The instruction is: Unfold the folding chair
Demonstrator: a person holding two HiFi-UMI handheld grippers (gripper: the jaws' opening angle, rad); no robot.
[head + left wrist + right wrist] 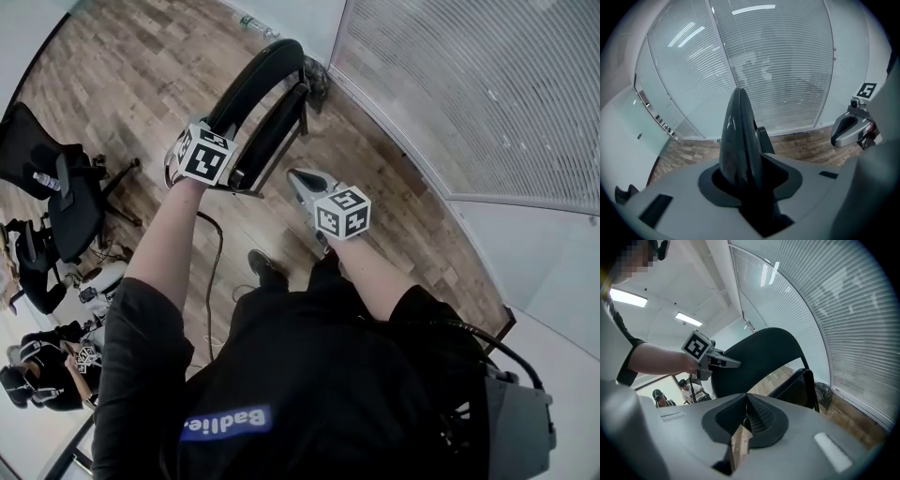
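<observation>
Black and not yet opened out, the chair (267, 103) stands on the wood floor (141, 75) close to a glass wall hung with pale blinds (487, 84). From the head view its curved backrest (246, 86) and its seat (274, 131) lie close together, almost parallel, with only a narrow gap between them.

The left claw (230, 167) is clamped on the rim of the backrest, reaching it from the floor side and angled downward. In the left gripper view the dark rounded edge of the chair (738, 136) rises straight out from between the jaws of the left claw (747, 187), which are held partly apart by it.

The right claw (302, 183) is clenched with nothing in it; the right gripper view shows its ribbed pads (757, 416) pressed together. It hangs just beside the chair on the side nearer the wall, near the seat but not touching it. That same view looks across at the backrest (759, 357), the seat (797, 387) hanging beside it, and the left claw (724, 363) on the rim.

Well away to the left on the floor stands an office chair (66, 187), and further on, people (42, 375) are seated.
</observation>
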